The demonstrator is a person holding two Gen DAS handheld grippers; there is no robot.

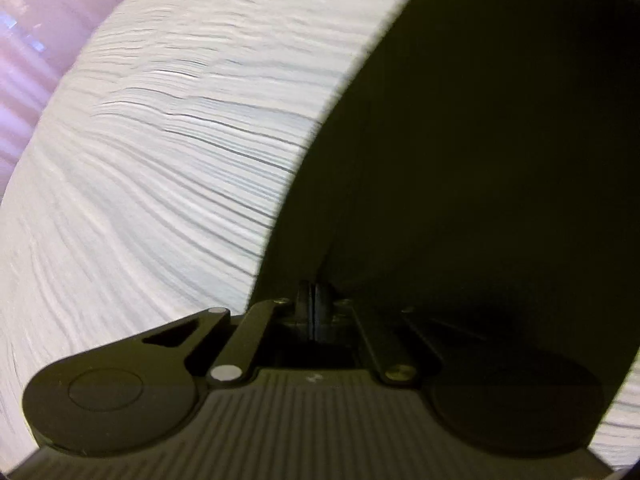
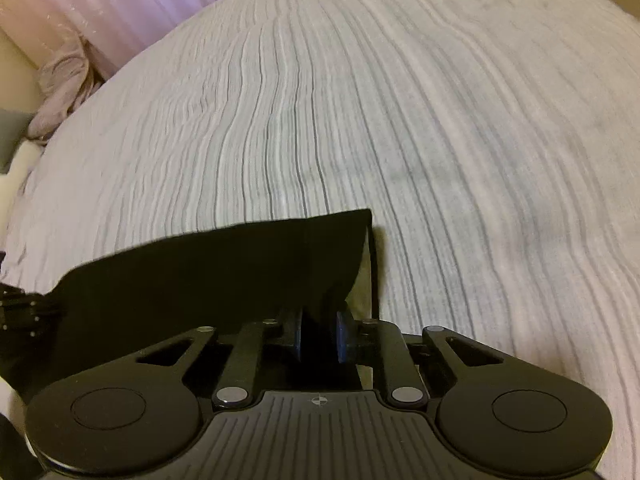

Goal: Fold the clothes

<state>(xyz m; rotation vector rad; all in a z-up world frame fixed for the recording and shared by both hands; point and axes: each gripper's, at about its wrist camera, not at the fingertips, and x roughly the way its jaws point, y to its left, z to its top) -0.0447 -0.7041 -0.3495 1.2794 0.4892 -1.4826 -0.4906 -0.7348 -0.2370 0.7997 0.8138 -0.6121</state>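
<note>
garment: a dark garment (image 2: 224,276), can't say what kind; it's up off the striped bedspread (image 2: 400,120), stretched between the two grippers rather than lying flat
left gripper (image 1: 316,300): jaws pressed together on the dark cloth, which rises from the tips and blacks out the right half of that view; the bedspread there is smeared with blur, so I'd guess it's mid-swing
right gripper (image 2: 320,332): blue pads (image 2: 343,336) clamped on a bunch of the same cloth just under its top corner; the straight top edge runs off to the left
background: a pale lilac cloth (image 2: 64,80) crumpled by the pinkish curtain (image 2: 120,12), well apart from the action
step: looks like a held edge being carried for a fold or to spread it out; can't tell which from this
next: whichever it is, both pinches need to hold and the edge needs to stay taut and level; how much cloth hangs below is hidden
</note>
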